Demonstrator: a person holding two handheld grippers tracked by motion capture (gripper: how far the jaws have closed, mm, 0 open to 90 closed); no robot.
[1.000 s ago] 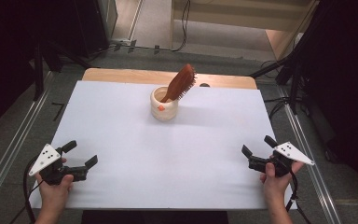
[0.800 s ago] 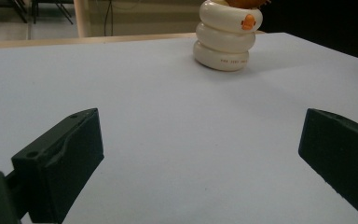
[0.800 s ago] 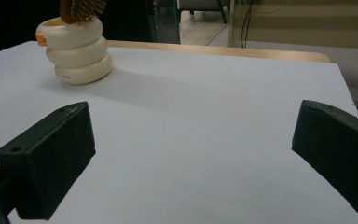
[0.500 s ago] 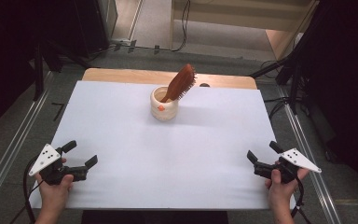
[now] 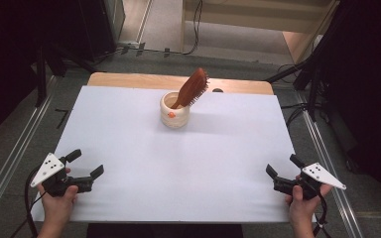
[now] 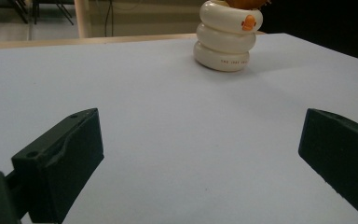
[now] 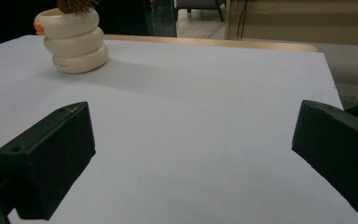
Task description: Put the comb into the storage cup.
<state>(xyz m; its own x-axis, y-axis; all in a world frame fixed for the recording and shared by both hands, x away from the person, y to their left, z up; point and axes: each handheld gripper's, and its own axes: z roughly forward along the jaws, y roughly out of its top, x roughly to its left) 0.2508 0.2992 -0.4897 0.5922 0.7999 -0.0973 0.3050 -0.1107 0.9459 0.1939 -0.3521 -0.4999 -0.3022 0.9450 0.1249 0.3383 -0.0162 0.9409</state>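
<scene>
1. Left claw sits at the near left corner of the bench, held low over the white sheet. Jaws are spread wide, nothing between them. In the left gripper view it's just bare white surface between the two black jaws.
2. Right claw is at the near right corner, same deal: released, jaws wide apart, nothing in them.
3. The cup stands upright toward the far middle of the bench, well apart from both claws. It's cream coloured, looks like three stacked rings, with a small orange mark near the rim.
4. A brush stands in the cup, handle down, reddish-brown head sticking up and leaning to the right, bristles facing right-ish.
5. From the left gripper view the cup is far ahead and a bit right of centre; from the right gripper view the cup is far ahead at upper left.
6. Both hands grip the claw handles from the near edge, with a cable trailing off each.
</scene>
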